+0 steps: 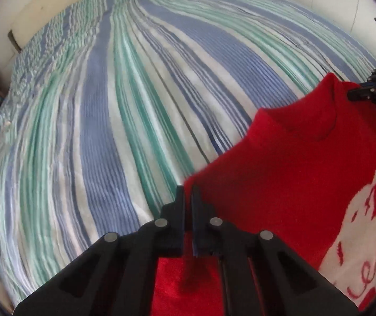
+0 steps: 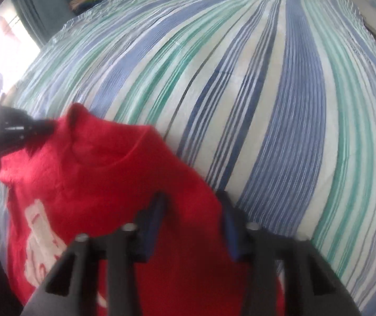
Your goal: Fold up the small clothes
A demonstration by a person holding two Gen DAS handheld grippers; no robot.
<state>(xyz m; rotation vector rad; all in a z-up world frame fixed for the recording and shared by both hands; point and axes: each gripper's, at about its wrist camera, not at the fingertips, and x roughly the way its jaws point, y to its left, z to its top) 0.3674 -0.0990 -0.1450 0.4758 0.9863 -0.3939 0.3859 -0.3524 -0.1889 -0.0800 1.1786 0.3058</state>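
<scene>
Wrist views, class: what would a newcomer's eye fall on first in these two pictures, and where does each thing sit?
The red sweater stands out at once, low on the inner side of each view, with a white figure on its front. Behind it, a striped bedspread in blue, green and white fills the rest of both pictures. The left tool is closed on one shoulder edge, and the right tool straddles the other.

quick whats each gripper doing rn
left gripper: closed on the red sweater
right gripper: open, sweater fabric between its fingers
</scene>
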